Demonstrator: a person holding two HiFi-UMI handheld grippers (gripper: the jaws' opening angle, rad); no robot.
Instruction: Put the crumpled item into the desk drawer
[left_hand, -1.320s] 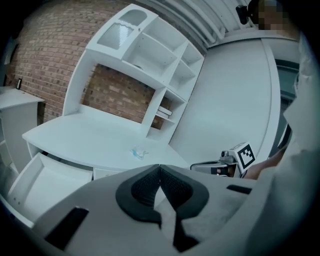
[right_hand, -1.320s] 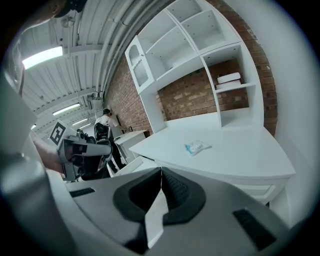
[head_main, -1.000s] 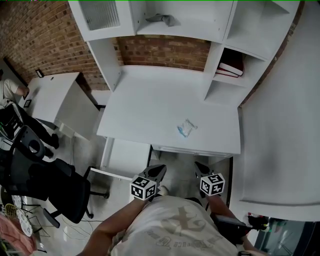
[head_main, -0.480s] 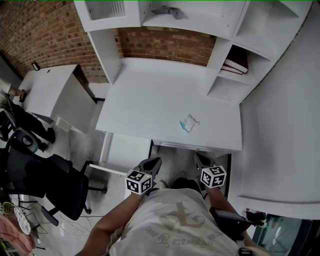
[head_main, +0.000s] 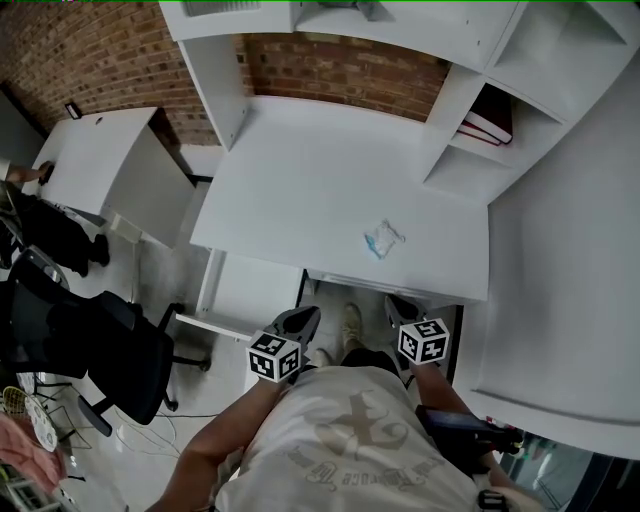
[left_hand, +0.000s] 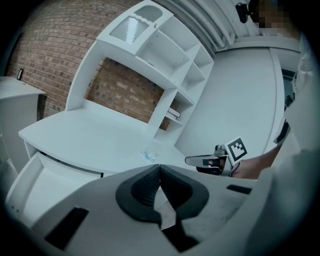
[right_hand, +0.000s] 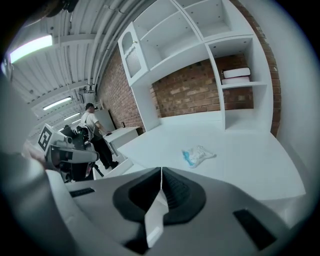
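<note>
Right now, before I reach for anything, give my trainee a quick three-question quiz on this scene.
1. True or false: the crumpled item is held in the right gripper.
2. Where does the crumpled item lie? A: on the desk top. B: on the shelf beside the books. C: on the black chair.
3. Fill in the blank: the jaws of the left gripper and of the right gripper are both ____, with nothing between them.
Key: 1 false; 2 A; 3 shut.
</note>
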